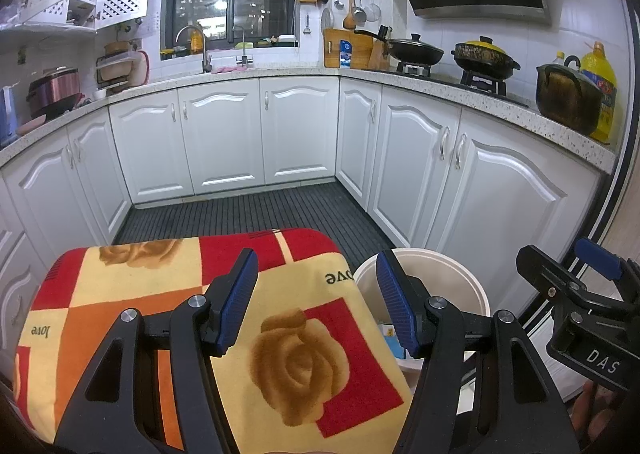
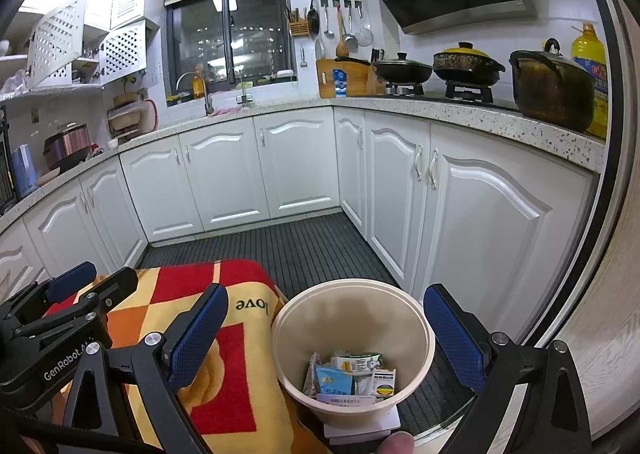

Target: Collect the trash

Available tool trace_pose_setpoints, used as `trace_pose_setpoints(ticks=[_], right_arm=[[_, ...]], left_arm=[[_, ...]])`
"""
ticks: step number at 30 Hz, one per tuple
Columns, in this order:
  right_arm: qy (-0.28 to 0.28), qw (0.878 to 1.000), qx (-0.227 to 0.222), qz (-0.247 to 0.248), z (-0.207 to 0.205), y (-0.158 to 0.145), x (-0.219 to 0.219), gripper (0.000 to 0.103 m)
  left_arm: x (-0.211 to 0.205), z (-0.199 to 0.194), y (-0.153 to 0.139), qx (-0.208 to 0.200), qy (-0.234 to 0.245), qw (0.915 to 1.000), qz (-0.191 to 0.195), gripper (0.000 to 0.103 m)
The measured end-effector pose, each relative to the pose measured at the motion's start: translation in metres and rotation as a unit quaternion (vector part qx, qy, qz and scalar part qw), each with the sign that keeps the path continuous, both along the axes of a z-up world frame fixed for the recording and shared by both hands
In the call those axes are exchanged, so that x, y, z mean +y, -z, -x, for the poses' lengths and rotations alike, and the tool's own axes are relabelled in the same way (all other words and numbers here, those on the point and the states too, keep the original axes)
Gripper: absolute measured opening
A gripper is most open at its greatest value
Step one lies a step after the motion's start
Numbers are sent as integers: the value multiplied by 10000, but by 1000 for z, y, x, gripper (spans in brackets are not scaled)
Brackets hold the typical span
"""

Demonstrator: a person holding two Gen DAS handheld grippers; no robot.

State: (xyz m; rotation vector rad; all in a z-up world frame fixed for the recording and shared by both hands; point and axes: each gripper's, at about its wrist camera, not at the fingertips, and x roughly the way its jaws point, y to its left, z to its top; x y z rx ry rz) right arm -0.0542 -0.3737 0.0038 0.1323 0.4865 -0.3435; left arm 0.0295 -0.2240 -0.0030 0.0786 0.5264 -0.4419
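Note:
A cream plastic bin [image 2: 416, 366] stands on the floor beside a small table; it also shows in the left wrist view [image 1: 472, 286]. Inside lie several pieces of trash [image 2: 352, 378]: packets, a small carton and wrappers. My right gripper [image 2: 320, 338] is open and empty, held above the bin's mouth. My left gripper [image 1: 318, 302] is open and empty above the table's flowered cloth [image 1: 200, 294], left of the bin. The cloth [image 2: 240, 374] bears no trash that I can see. The right gripper appears at the right edge of the left wrist view [image 1: 576, 294].
White kitchen cabinets [image 1: 300, 125] run around a dark slatted floor [image 2: 304, 246]. The counter [image 2: 480, 113] holds pots, pans and an oil bottle. A sink and window are at the back. A wooden wall [image 2: 608, 334] is close on the right.

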Motion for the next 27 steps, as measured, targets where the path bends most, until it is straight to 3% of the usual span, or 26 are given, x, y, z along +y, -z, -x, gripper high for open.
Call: trace_pose_setpoints(ticks=[27], right_arm=[[49,9997,205,-112,-10,11,-13,97]], left_arm=[[-11,-7,12,-11,92,9998,-165,60]])
